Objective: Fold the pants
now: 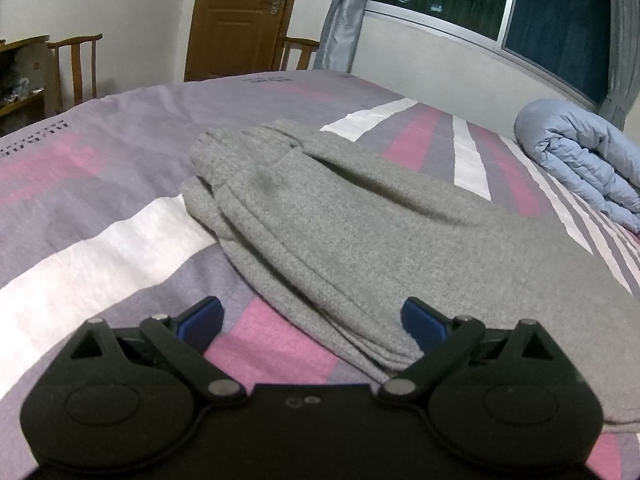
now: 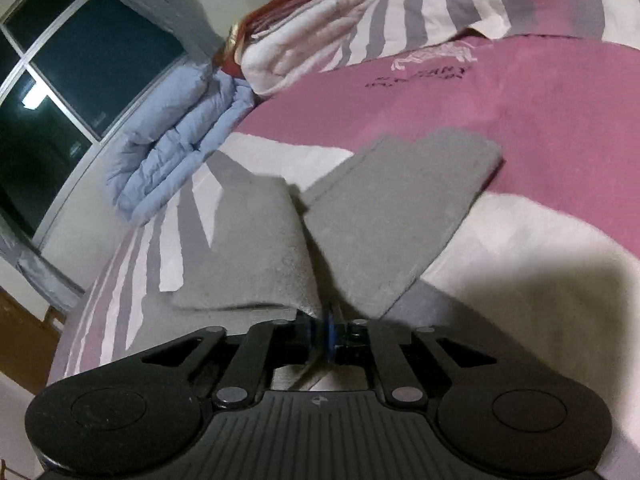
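Grey knit in my right jaws: I am clamping the right gripper (image 2: 329,332) on an edge of the pants (image 2: 384,224), the blue pads drawn together with cloth pinched between them, so that I can carry this layer as one fold.
Left gripper: I am holding the left gripper (image 1: 312,320) with its jaws wide apart over the near edge of the pants (image 1: 340,232), touching nothing that I can see, probably so that it is ready to pin or take the stacked hem.
Pants: they are lying partly folded on the striped bedcover (image 1: 100,240), layers stacked at the near edge, so the fold looks about half done in my judgement.
Lifted flap: it is rising from the pinch and standing clear of the rest of the cloth.
Blue quilt: the rolled quilt (image 1: 580,160) is sitting well apart, by the window (image 1: 500,0).
Far wall: a wooden door (image 1: 240,16) and a chair (image 1: 76,64) are standing beyond the bed.
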`<action>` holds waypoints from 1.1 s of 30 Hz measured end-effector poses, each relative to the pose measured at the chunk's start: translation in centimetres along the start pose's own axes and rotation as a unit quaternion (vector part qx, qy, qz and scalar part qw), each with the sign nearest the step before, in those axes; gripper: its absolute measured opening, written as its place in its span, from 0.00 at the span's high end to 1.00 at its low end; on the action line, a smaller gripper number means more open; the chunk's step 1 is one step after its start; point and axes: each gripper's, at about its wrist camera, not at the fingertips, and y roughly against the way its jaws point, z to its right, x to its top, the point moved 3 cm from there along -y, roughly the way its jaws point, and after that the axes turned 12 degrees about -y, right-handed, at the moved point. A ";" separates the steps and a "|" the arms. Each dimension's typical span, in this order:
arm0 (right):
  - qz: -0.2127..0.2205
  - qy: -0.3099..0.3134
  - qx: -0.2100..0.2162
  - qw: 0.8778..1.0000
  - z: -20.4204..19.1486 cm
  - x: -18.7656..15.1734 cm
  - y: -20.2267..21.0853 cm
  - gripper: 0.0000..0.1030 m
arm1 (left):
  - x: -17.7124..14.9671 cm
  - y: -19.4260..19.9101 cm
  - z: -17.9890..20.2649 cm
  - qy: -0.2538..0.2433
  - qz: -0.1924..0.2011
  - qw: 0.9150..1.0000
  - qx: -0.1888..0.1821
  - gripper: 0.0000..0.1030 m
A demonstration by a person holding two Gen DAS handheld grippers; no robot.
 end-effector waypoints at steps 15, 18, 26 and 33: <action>0.053 0.529 -0.099 0.841 -10.7 -5.3 -3.1 0.50 | 0.0 -0.1 0.0 -0.001 0.000 1.000 0.002 0.11; 0.054 0.595 -0.085 0.797 -11.0 -6.8 -4.3 0.69 | 0.0 -0.1 0.0 -0.001 0.000 1.000 0.002 0.11; 0.107 0.264 -0.004 0.959 -7.2 5.3 0.0 0.97 | 0.0 -0.1 0.0 -0.002 0.000 1.000 0.002 0.11; -0.001 0.024 -0.018 1.000 5.9 7.5 -1.8 0.96 | 0.0 -0.2 0.1 -0.003 0.000 1.000 0.005 0.11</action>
